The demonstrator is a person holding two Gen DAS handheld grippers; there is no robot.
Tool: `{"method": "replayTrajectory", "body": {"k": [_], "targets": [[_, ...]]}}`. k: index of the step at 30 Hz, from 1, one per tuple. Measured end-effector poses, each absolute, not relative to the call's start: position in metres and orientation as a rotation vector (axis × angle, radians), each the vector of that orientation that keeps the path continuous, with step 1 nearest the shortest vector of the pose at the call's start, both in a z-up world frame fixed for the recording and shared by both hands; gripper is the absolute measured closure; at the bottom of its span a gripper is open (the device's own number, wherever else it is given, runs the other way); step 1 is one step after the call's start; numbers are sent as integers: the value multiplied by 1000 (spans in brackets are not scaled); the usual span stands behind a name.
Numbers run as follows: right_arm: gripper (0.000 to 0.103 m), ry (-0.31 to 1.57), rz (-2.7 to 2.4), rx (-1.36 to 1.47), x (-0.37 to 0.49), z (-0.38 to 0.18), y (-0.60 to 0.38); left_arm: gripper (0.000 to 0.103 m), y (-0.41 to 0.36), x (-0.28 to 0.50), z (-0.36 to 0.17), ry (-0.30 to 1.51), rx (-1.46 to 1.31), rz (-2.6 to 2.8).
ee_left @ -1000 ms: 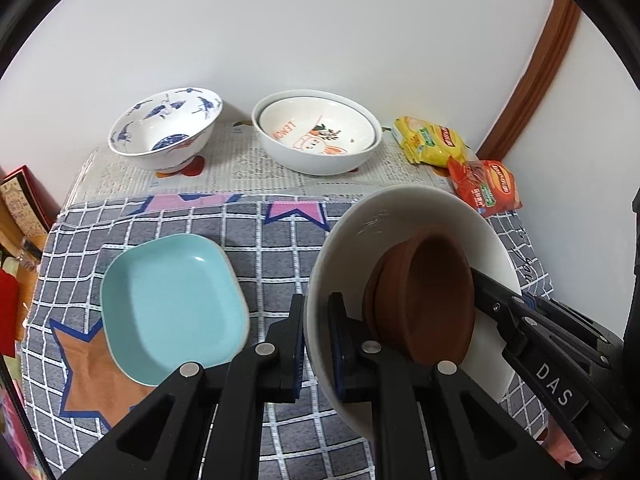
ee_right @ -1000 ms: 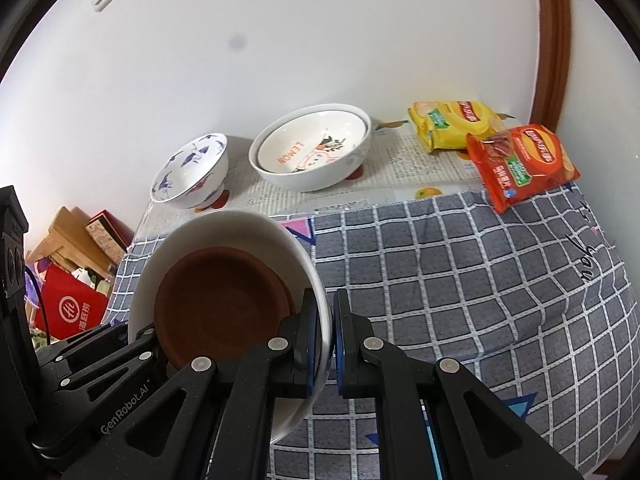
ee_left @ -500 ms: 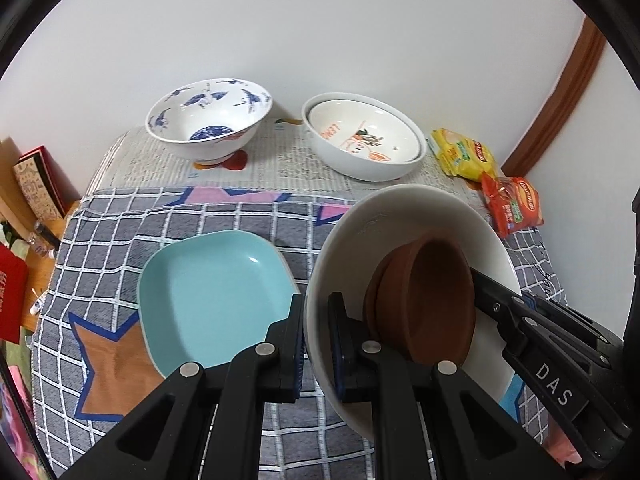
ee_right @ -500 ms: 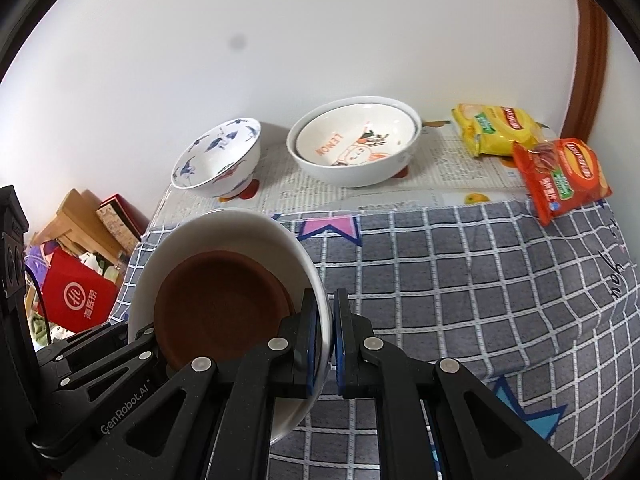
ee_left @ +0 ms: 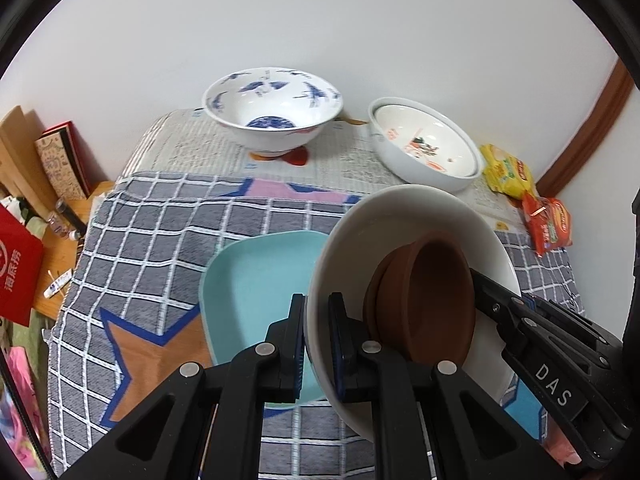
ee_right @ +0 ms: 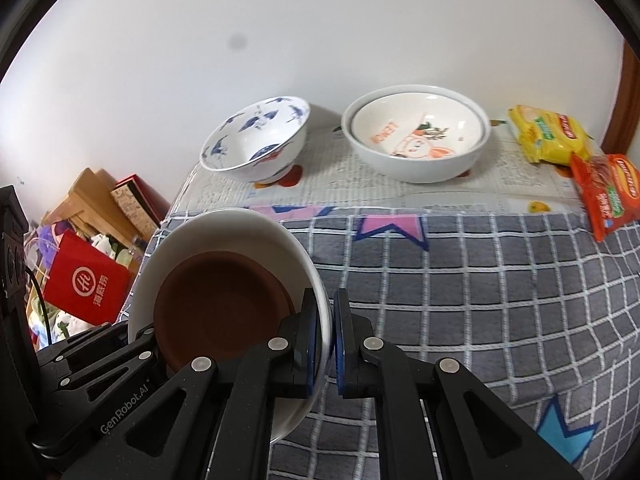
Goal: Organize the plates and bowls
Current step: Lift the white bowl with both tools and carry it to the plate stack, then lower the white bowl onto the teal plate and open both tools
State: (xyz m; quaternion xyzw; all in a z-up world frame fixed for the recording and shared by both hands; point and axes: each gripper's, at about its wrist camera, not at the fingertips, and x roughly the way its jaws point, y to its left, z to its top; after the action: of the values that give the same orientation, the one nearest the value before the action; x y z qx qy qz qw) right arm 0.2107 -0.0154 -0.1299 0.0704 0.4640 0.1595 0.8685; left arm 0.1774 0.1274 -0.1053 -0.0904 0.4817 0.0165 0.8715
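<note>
Both grippers hold one white bowl (ee_left: 404,216) by opposite rims, lifted and tilted above the table. A brown dish (ee_left: 432,300) lies inside it. My left gripper (ee_left: 318,340) is shut on the bowl's left rim. My right gripper (ee_right: 330,340) is shut on the bowl's (ee_right: 224,232) right rim, the brown dish (ee_right: 216,308) showing inside. A light blue plate (ee_left: 256,280) lies on the checked cloth under the bowl's left edge. At the back stand a blue-patterned bowl (ee_left: 272,108) and a white bowl with a cartoon print (ee_left: 424,148).
The table carries a grey checked cloth (ee_right: 480,280) and newspaper (ee_right: 400,192) along the wall. Yellow (ee_right: 548,132) and orange (ee_right: 608,192) snack packets lie at the back right. A red bag (ee_right: 88,280), boxes and clutter sit beyond the table's left edge.
Both grippers have carried the white bowl with the brown dish leftward across the table. It now hangs over the edge of the light blue plate. The grip is unchanged.
</note>
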Motion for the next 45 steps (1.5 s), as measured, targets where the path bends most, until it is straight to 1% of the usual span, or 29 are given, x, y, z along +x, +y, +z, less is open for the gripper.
{"method": "replayTrajectory", "body": {"k": [13, 33, 45], "targets": [[95, 1015, 393, 116, 227, -155, 23, 92, 162, 183, -132, 1040, -219, 94], [95, 1083, 416, 74, 249, -196, 45, 92, 179, 198, -175, 1104, -251, 115], [95, 1083, 427, 65, 254, -201, 46, 91, 180, 200, -178, 1103, -252, 120]]}}
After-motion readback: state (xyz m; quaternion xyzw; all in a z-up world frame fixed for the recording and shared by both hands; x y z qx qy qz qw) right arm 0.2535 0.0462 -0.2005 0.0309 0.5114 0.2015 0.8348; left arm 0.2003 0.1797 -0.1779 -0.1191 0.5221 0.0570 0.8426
